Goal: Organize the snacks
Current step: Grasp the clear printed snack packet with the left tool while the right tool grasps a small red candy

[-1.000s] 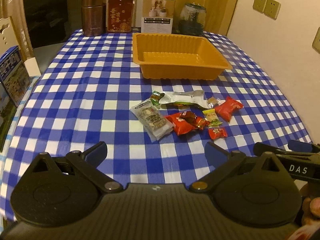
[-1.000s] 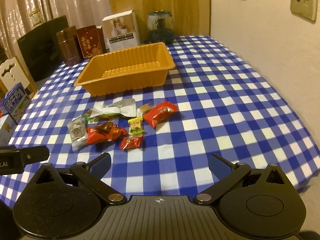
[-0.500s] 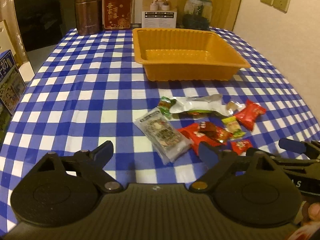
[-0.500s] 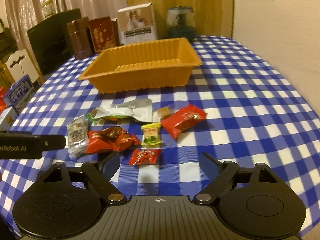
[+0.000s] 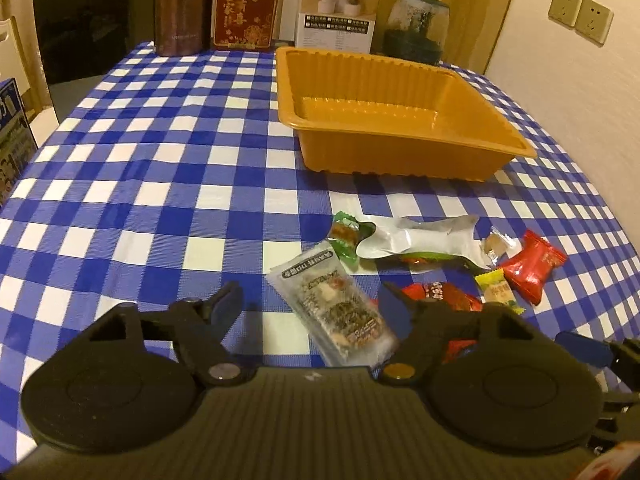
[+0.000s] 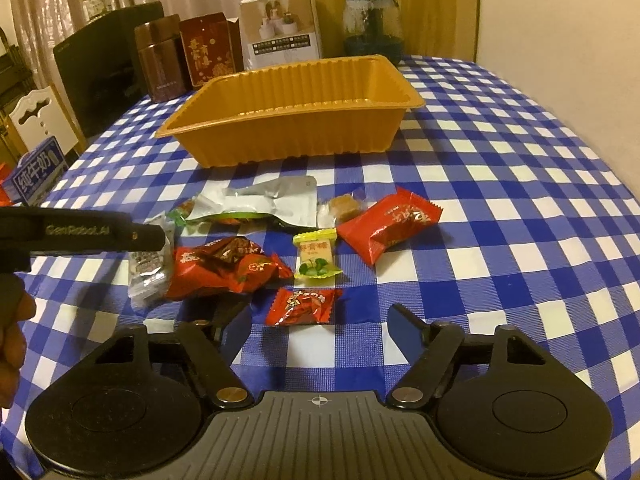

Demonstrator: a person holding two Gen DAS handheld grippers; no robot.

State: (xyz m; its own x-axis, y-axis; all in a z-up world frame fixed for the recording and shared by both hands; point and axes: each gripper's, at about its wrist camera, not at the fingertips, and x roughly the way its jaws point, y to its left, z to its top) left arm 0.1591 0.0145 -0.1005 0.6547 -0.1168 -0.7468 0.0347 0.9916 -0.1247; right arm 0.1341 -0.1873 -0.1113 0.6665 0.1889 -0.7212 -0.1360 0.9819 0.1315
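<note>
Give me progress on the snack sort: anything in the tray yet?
Nothing done: the orange tray is empty. In hand: nothing held, but both grippers' jaws have just been closing, the left gripper around the clear packet, the right gripper just short of the small red candy; neither is pinched yet. Left: every snack, including the silver pouch and big red packet.
</note>
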